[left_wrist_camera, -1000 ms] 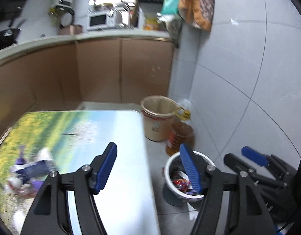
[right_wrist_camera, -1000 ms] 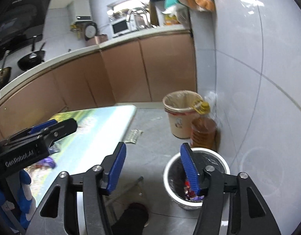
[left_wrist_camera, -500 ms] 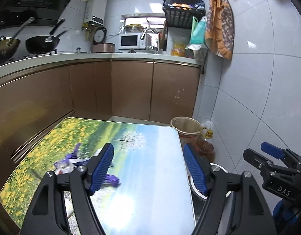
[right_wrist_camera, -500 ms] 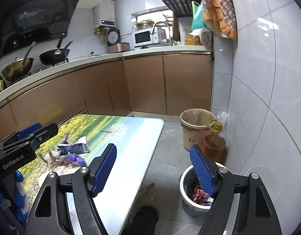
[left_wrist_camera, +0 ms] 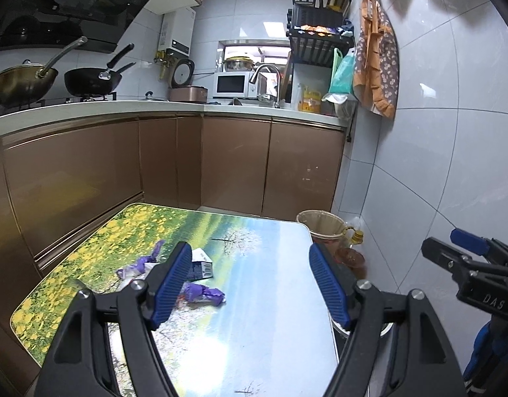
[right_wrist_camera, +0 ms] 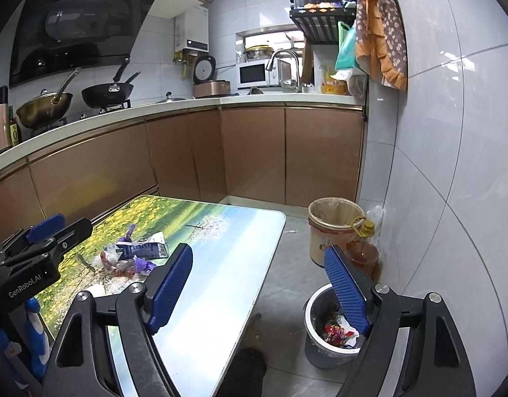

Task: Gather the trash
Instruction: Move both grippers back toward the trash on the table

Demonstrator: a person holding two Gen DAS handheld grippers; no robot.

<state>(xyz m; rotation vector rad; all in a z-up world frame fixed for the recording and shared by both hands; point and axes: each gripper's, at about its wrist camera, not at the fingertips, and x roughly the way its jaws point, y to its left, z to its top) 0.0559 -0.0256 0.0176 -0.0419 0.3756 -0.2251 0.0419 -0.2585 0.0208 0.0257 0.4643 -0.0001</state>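
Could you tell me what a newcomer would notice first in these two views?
Probably the table with its bright flower-meadow print, bearing a heap of wrappers on its left side. Next, the white bin on the floor beside it, already holding trash. Both the left tongs and right tongs are empty, the right opening.

Opening, empty right gripper (right_wrist_camera: 258, 289) above trash bin (right_wrist_camera: 311, 337)

Two floor bins are counted: one tan lined bucket (right_wrist_camera: 333, 231) and one grey bin holding wrappers (right_wrist_camera: 326, 337). Two long-handled pans (right_wrist_camera: 108, 94) and one amber oil bottle (right_wrist_camera: 363, 251) are seen.
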